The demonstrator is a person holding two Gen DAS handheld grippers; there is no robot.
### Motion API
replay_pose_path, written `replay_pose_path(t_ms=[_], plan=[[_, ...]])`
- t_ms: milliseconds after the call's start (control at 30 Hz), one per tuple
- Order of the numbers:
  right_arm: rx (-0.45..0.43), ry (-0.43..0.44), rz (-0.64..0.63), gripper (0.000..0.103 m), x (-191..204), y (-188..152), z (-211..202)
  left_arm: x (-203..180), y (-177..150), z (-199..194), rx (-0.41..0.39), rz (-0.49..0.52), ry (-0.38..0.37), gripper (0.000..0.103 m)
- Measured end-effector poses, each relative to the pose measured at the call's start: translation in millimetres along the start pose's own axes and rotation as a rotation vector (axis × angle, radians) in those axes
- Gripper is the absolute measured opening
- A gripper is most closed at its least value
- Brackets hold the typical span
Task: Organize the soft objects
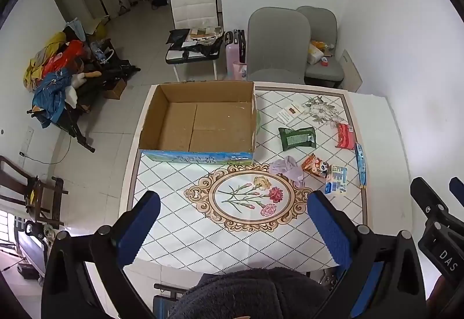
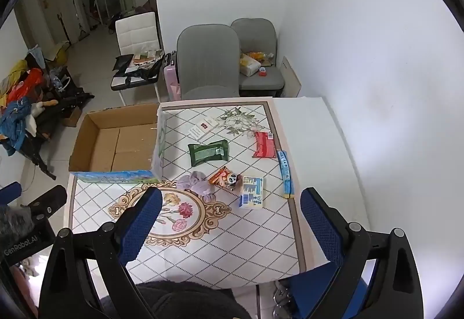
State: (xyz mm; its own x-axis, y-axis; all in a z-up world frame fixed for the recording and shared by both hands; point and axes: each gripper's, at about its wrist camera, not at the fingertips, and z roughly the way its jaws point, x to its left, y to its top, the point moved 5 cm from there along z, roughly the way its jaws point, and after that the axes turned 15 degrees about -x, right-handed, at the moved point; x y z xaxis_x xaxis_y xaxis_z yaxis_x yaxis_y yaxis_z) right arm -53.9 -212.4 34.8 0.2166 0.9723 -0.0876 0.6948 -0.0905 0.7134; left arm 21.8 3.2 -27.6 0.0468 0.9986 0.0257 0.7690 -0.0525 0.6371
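An open, empty cardboard box [image 1: 200, 123] [image 2: 116, 142] stands on the table's far left. To its right lie a green soft pack [image 1: 297, 138] [image 2: 208, 152], a crumpled lilac cloth [image 1: 285, 169] [image 2: 195, 183], a red pack [image 1: 345, 135] [image 2: 264, 144], an orange panda snack bag [image 1: 316, 166] [image 2: 226, 179], a blue-white tissue pack [image 1: 336, 183] [image 2: 252, 192] and a long blue tube [image 1: 361, 163] [image 2: 285, 174]. My left gripper [image 1: 232, 220] is open and empty, high above the near table. My right gripper [image 2: 232, 220] is open and empty too.
The table [image 1: 179, 220] carries a tiled cloth with a flower medallion. A white card [image 1: 288, 113] lies at the back. Two grey chairs [image 1: 278, 43] and a white chair [image 1: 194, 11] stand behind the table. A clothes pile [image 1: 58, 72] lies on the floor at left.
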Motion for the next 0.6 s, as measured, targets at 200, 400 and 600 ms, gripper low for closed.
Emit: replay_pose_path(t_ms=[200, 400, 600], plan=[[-0.009, 0.000, 0.002, 0.098, -1.8, 0.4, 0.4, -0.9, -1.0, 0.1, -0.011, 0.002, 0.001, 0.103], [-0.020, 0.001, 0.000, 0.098, -0.8, 2.7, -3.6, 0.0, 0.8, -2.5, -0.016, 0.004, -0.002, 0.103], [-0.031, -0.003, 0.000, 0.098, -1.1, 6.0, -6.6, -1.4, 1.0, -3.9, -0.017, 0.008, -0.003, 0.103]])
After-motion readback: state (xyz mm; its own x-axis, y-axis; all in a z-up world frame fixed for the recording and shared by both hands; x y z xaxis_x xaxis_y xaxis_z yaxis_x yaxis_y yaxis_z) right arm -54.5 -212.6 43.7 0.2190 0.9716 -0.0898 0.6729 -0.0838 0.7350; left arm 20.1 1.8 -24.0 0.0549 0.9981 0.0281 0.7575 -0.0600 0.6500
